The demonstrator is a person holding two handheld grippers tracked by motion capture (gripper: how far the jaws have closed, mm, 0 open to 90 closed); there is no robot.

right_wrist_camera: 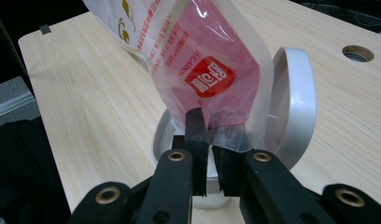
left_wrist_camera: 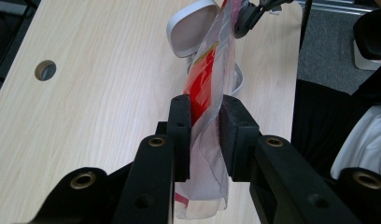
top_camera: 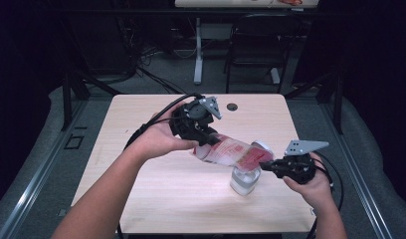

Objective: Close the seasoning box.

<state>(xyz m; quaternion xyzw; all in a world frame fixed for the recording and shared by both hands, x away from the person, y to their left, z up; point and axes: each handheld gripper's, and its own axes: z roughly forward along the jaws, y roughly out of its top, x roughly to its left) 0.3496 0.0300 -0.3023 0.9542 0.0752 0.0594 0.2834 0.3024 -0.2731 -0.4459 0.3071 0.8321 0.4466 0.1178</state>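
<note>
Pale wood-grain tabletop (top_camera: 156,199) w/ a round cable hole, dark room and chair legs behind. Held above it is a clear plastic pouch w/ red print and reddish contents (top_camera: 231,152), stretched between both tools. Left gripper (top_camera: 203,139) is clamped on one end: in left gripper view the pouch (left_wrist_camera: 205,93) is pinched flat between the two pads, short tail hanging below the jaws, rest running away ahead of them. Right gripper (top_camera: 265,166) is closed on the opposite end; in right gripper view a crinkled sealed edge of the pouch (right_wrist_camera: 212,70) is nipped between the tips, body rising up and away from the jaws.

Under the right-hand end stands a clear glass jar w/ white hinged lid flipped open (top_camera: 245,179); seen just below and beyond the right jaws, lid (right_wrist_camera: 291,107) upright at their right.

Pouch long axis runs jaw to jaw, sloping down toward the right gripper, which is nearer the jar mouth (right_wrist_camera: 166,133). Judged: contents are meant for the jar, so the low end must sit over the opening, not beside it.
</note>
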